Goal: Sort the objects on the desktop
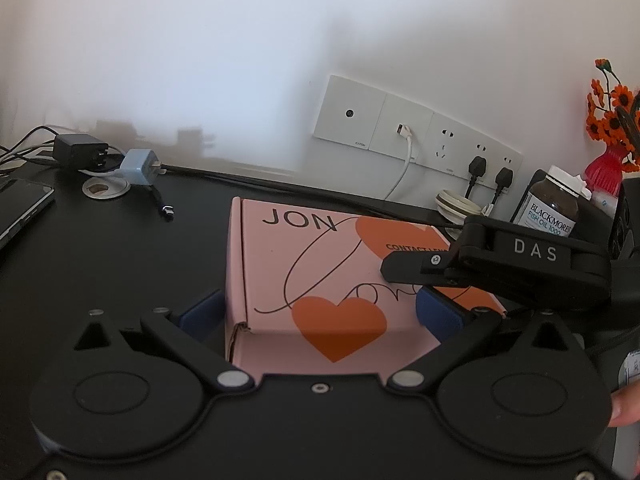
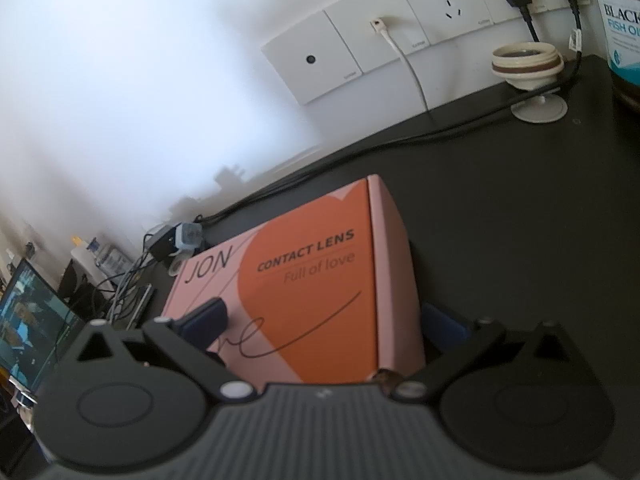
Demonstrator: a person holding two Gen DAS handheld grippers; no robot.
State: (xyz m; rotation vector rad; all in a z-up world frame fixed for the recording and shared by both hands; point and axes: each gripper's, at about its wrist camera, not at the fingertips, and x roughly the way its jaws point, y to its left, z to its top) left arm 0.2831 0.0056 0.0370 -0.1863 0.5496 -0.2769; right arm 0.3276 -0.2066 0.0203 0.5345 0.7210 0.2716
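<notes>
Flanking the pink box (image 1: pixel 320 280): fish-oil bottle (image 1: pixel 554 204), chargers (image 1: pixel 140 166) (cables trailing).

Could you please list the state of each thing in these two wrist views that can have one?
Pink cardboard contact lens box with orange hearts: closed, flat on the black desk.
Left gripper: open, fingers either side of the box.
Right gripper: open, straddling the box's edge.
Brown fish oil bottle: upright, capped.
Two black plugs: in sockets.
White cable: plugged in.
Blue charger: unplugged, lying down.
</notes>
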